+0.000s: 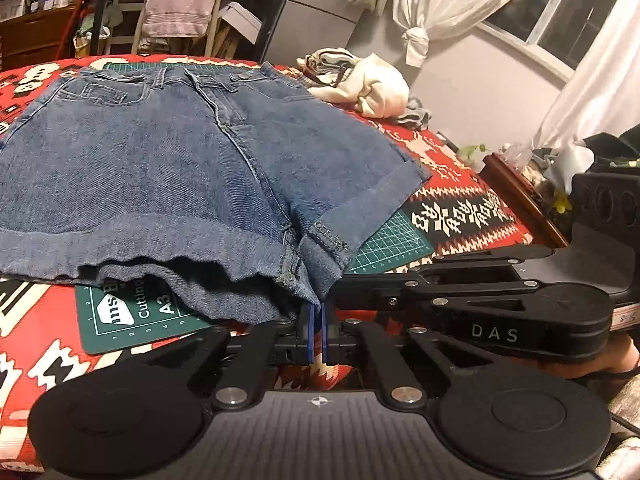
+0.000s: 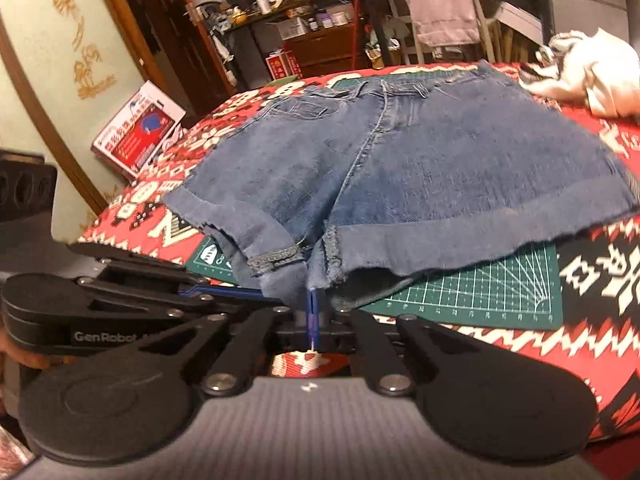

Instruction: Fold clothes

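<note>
A pair of blue denim shorts (image 1: 168, 168) (image 2: 400, 168) lies flat on a green cutting mat (image 1: 386, 242) (image 2: 480, 292), waistband at the far side and rolled leg hems toward me. My left gripper (image 1: 318, 320) is shut, its blue pads pinching the hem at the crotch. The right gripper (image 2: 312, 312) is shut on the same crotch area from the other side. In the left wrist view the right gripper (image 1: 340, 290) reaches in from the right, its tips hidden under the denim. In the right wrist view the left gripper (image 2: 268, 294) comes in from the left.
A red, white and black patterned cloth (image 1: 40, 344) (image 2: 600, 320) covers the surface. A heap of white clothes (image 1: 368, 84) (image 2: 592, 72) lies beyond the shorts. A pink towel (image 2: 444, 8) hangs over a chair behind. A red and white box (image 2: 138, 136) leans against the wall.
</note>
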A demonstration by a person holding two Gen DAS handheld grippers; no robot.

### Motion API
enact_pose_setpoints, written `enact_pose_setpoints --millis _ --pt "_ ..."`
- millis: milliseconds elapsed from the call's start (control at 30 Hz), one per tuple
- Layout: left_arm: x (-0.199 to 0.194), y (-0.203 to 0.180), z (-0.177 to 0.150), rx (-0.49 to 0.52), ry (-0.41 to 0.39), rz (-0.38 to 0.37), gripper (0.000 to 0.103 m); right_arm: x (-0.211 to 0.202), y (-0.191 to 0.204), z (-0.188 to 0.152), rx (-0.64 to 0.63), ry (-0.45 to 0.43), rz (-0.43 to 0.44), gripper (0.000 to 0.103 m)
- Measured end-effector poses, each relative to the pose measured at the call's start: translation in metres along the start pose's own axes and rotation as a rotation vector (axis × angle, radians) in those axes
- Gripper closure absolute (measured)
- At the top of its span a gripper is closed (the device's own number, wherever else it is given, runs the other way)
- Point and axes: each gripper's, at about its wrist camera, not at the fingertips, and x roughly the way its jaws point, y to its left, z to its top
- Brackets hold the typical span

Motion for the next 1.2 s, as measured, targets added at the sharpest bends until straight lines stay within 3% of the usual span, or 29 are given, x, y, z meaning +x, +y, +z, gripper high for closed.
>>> enact_pose_setpoints --millis 167,333,433,567,733,933,1100,1167,1200 --pt "-0.007 -0.002 0.003 0.007 -0.015 -0.012 0.095 -0.003 -0.008 -0.002 0.040 -0.001 0.005 0.095" --pt "-0.015 -0.010 0.003 0.046 -0.029 -0.016 0.082 -0.007 -0.017 -0.003 0.080 -0.003 0.008 0.094" --pt "-0.016 -0.012 0.004 0.062 -0.028 -0.006 0.074 -0.016 -0.037 0.001 0.100 -0.028 -0.053 0.092" --pt "-0.007 -0.010 0.006 0.054 -0.015 0.024 0.073 -0.029 -0.063 0.008 0.126 -0.062 -0.135 0.091" --pt "0.004 -0.014 0.009 0.079 -0.011 0.062 0.065 -0.042 -0.113 0.019 0.137 -0.108 -0.321 0.082" --pt "0.016 -0.021 0.013 0.107 -0.015 0.103 0.063 -0.050 -0.177 0.033 0.238 -0.165 -0.455 0.077" --pt "0.024 -0.028 0.014 0.151 -0.026 0.135 0.063 -0.036 -0.214 0.036 0.333 -0.170 -0.423 0.075" --pt "0.026 -0.030 0.014 0.168 -0.031 0.151 0.066 -0.028 -0.219 0.037 0.335 -0.155 -0.416 0.075" --pt "0.027 -0.030 0.014 0.170 -0.035 0.158 0.073 -0.026 -0.220 0.037 0.339 -0.158 -0.403 0.075"
